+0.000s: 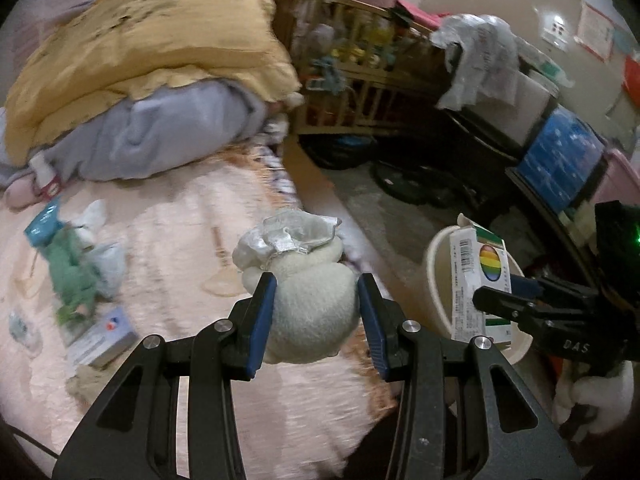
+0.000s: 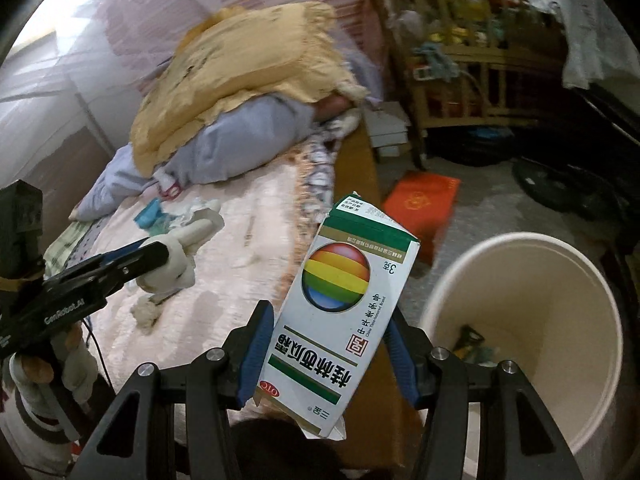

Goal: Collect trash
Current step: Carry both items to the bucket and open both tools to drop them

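Nearest, the right tool is clamped on a carton, a white and green box with a rainbow ball printed on it. Its pads press the two long sides, so the long axis runs forward along the fingers, tilted a little to the right, open flap at the far end. The bin stands on the floor just right of the carton, its mouth tipped toward the tool; a few scraps lie at the bottom. From the left wrist view the carton appears in front of or over the near rim of the bin, so I judge the coming move to be a short carry rightward, then letting go.

The left tool is closed on a pale stuffed toy, held above the bed. It is farther from the bin than the right tool.

Farther along the bed lie a teal packet, green cloth and a small box, probably more to collect. Beyond them is a yellow quilt over grey bedding, and a wooden crib against the wall.
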### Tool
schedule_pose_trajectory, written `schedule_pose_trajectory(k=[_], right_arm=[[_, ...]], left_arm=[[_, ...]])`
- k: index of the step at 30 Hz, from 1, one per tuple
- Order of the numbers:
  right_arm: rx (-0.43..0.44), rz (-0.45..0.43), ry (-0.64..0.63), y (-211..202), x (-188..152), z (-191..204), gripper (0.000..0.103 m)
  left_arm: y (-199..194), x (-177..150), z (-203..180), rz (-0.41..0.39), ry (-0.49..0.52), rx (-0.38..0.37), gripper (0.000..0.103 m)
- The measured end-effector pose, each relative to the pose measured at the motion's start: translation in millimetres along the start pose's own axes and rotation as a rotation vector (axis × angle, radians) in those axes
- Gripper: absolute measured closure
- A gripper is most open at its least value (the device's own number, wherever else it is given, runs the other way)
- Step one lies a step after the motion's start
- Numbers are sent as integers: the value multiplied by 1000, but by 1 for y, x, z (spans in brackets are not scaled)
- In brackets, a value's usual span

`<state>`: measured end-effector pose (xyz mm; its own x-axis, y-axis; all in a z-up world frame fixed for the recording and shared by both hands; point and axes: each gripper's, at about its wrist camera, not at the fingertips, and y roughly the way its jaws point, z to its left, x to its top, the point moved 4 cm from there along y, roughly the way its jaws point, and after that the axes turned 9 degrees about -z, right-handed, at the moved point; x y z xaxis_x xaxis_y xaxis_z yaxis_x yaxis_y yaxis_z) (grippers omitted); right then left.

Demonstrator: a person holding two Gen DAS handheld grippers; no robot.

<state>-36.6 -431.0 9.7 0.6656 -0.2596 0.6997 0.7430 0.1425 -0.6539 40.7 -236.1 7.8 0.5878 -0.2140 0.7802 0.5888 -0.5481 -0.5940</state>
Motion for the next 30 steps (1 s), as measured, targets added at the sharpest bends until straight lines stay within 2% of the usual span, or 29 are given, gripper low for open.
schedule_pose_trajectory(k=[6, 19, 30], right_arm=[[-45, -5, 46, -13, -8, -35, 50], [-147, -17, 137, -34, -18, -107, 50], [-181, -7, 183, -35, -25, -140, 50]], left_arm=[[19, 1, -39, 20, 40, -50, 64], [67, -4, -112, 97, 62, -165, 64], [93, -15, -149, 145, 101, -197, 64]])
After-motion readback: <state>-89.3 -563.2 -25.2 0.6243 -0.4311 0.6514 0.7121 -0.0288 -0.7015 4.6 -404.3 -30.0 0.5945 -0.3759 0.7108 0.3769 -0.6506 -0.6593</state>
